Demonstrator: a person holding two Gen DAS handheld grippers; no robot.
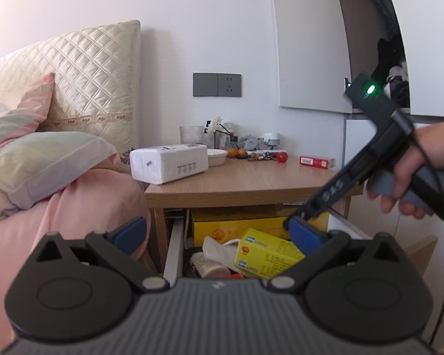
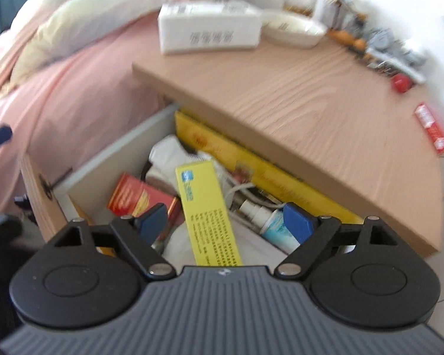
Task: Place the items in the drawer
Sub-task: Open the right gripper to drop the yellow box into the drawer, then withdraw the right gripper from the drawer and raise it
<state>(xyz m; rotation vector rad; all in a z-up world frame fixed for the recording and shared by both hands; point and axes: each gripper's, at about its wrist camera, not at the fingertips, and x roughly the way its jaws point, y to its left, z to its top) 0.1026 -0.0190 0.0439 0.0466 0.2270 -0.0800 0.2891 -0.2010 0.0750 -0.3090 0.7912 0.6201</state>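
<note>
The nightstand drawer (image 2: 109, 159) stands pulled open and full. A long yellow box (image 2: 207, 216) lies on top of its contents, and it shows in the left wrist view (image 1: 266, 253) too. My right gripper (image 2: 225, 222) is open and empty just above that box, which lies free between the blue pads. A red box (image 2: 139, 196), a spray bottle (image 2: 257, 211) and a large yellow carton (image 2: 251, 165) lie in the drawer. My left gripper (image 1: 219, 235) is open and empty, in front of the drawer (image 1: 174, 245). The right gripper's body (image 1: 355, 171) reaches down into the drawer.
On the wooden nightstand top (image 1: 251, 177) are a white tissue pack (image 1: 168, 162), a white dish (image 1: 216, 156), a glass, small clutter, a red ball (image 1: 282, 156) and a red box (image 1: 316, 161). A bed with pink bedding (image 1: 59, 207) is at the left.
</note>
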